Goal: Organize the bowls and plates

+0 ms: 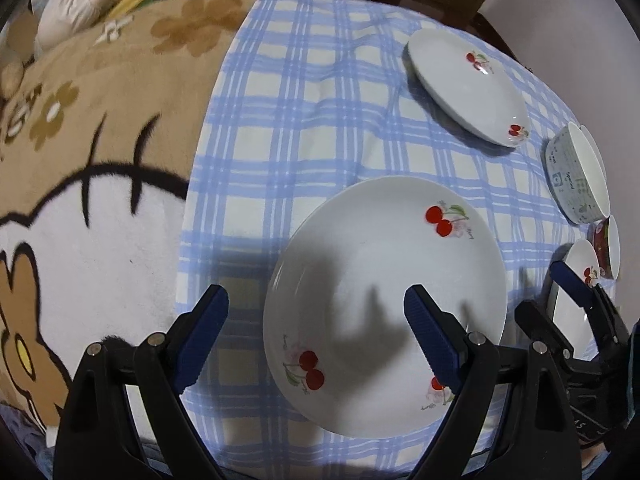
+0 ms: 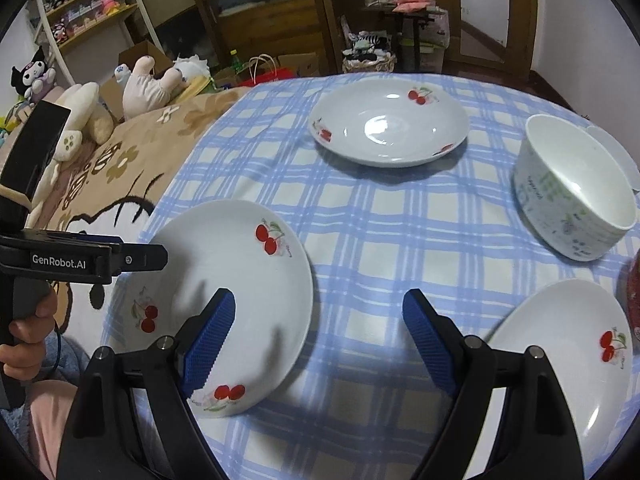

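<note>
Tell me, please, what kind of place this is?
Probably a room in a home, perhaps a bedroom or playroom. Cherry-print plates lie on a blue checked cloth beside a cartoon-print blanket, with plush toys and cluttered wooden shelves behind.

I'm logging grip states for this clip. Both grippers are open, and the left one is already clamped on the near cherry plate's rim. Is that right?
Not quite. The left gripper is open too, but it is not clamped: in the left wrist view its fingers straddle the near cherry plate rim without pressing it. The right gripper is open over the checked cloth.
</note>
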`<action>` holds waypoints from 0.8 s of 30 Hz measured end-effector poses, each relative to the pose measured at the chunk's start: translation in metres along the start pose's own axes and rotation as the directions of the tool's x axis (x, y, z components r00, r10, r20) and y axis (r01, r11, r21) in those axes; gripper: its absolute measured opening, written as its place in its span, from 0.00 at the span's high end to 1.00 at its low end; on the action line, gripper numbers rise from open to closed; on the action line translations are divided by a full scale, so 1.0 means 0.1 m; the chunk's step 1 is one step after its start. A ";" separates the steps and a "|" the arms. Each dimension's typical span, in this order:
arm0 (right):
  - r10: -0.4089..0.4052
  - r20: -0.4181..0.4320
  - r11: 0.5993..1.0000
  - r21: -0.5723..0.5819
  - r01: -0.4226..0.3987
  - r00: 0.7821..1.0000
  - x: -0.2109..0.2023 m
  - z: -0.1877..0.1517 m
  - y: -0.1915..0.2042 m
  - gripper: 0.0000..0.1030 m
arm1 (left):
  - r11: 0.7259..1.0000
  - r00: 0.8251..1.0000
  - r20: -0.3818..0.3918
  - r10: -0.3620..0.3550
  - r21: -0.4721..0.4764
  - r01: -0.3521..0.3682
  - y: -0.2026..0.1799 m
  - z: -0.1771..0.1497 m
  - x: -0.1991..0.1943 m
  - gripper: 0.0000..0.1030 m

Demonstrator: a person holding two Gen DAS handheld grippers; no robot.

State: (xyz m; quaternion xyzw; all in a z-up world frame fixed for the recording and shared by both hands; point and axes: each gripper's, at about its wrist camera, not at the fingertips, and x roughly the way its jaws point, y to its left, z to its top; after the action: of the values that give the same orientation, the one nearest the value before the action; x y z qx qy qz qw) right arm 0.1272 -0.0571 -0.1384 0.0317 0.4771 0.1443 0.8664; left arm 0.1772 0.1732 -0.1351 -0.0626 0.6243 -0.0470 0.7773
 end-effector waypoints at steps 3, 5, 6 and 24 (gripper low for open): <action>0.004 -0.014 1.000 -0.006 -0.004 1.000 0.07 -0.01 0.02 0.13 | 1.000 1.000 -0.024 -0.017 -0.015 0.017 0.04 0.00 0.07 0.16; 0.002 -0.029 1.000 -0.011 -0.002 1.000 0.13 -0.01 0.04 0.17 | 0.999 0.999 -0.038 -0.033 -0.018 0.032 0.04 0.00 0.11 0.18; -0.006 -0.041 1.000 -0.015 0.006 0.999 0.16 -0.02 0.05 0.21 | 0.999 0.998 -0.048 -0.047 -0.019 0.046 0.04 0.00 0.14 0.19; 0.085 -0.133 0.996 0.045 -0.079 0.987 0.42 -0.14 0.06 0.79 | 0.993 0.993 -0.105 -0.056 -0.109 0.045 0.24 -0.04 0.33 0.67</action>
State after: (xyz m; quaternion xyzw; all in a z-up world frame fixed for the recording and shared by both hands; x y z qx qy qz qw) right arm 0.1356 -0.0406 -0.1788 0.0586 0.5357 0.1722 0.8246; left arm 0.1803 0.1918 -0.1716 -0.1172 0.6654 -0.0366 0.7364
